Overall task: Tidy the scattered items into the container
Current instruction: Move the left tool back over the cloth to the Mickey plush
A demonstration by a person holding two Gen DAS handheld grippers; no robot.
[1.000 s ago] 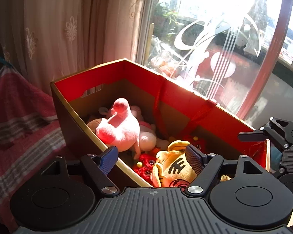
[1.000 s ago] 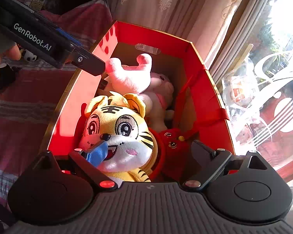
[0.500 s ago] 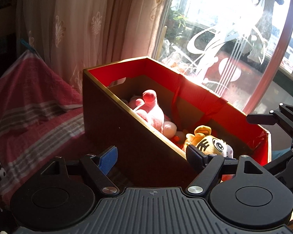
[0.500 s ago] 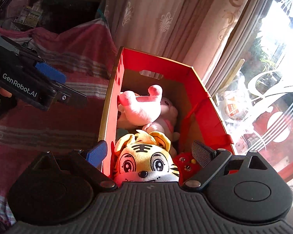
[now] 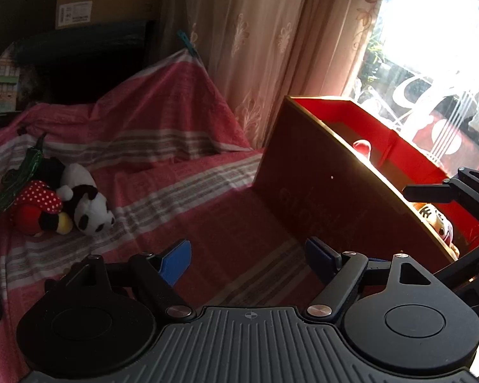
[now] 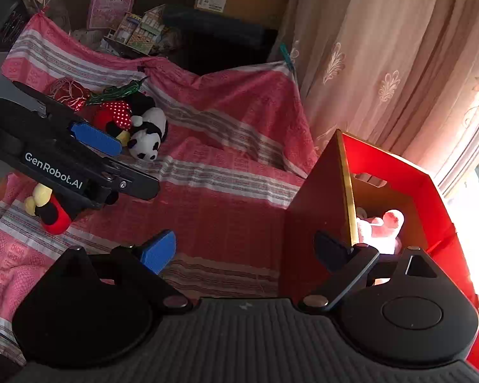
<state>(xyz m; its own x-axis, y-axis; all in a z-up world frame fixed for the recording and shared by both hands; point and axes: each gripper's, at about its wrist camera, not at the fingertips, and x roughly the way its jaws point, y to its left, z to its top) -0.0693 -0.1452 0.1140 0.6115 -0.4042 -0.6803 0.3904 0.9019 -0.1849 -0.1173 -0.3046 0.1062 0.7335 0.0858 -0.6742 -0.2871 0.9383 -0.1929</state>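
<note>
The cardboard box with a red lining point(image 5: 329, 191) stands at the right by the window; it also shows in the right wrist view point(image 6: 316, 217). A pink plush point(image 6: 383, 226) and a tiger plush point(image 5: 437, 220) lie inside it. A panda plush point(image 5: 86, 201) and a red polka-dot plush point(image 5: 41, 198) lie on the pink striped cloth at the left; both show in the right wrist view point(image 6: 147, 134). A red and black plush with yellow feet point(image 6: 48, 210) lies nearer. My left gripper point(image 5: 249, 255) is open and empty. My right gripper point(image 6: 246, 249) is open and empty.
The pink striped cloth point(image 5: 175, 191) covers the surface and rises at the back. Curtains point(image 6: 383, 63) hang behind the box. Cardboard boxes and paper model houses point(image 6: 137, 28) stand at the back. A red mesh item and green tinsel point(image 6: 79, 95) lie by the plush toys.
Both grippers have pulled back from over the box and swung left toward the cloth. The tiger plush stays in the box. The plush toys on the cloth have come into view.
</note>
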